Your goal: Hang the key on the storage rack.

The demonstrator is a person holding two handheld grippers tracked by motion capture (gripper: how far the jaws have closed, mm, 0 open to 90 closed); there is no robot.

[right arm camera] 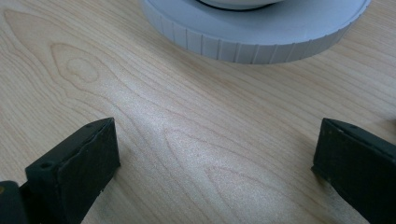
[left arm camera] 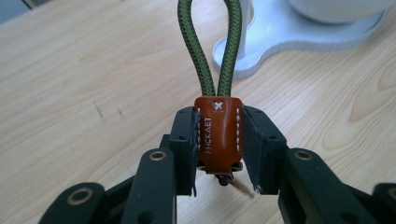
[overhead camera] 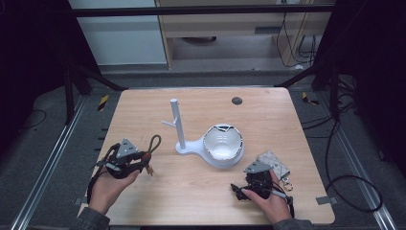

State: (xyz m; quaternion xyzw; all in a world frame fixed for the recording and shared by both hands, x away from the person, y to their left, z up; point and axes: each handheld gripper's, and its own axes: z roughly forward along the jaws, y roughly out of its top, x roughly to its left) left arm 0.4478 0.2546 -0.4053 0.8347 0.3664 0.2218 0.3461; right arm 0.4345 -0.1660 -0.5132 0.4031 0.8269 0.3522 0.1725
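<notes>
A person is sitting at a pale wooden worktop, holding a black two-jaw gripper in each hand. The left gripper is clenching the brown stitched leather tab of a key strap, and the strap's olive-green braided cord loop is pointing straight out ahead of the jaws, its long axis in line with them. In the high view the loop is aiming up and to the right, toward a white plastic stand with an upright post and a short side peg, near the loop but apart from it. The left hand is the nearer one to that peg, so hanging the loop over it looks like the likely coming move. The stand's base is widening into a round white dish. The right gripper is resting released, jaws wide over bare wood, just in front of the ribbed dish rim. A grey quilted pouch is lying beside the right hand.
</notes>
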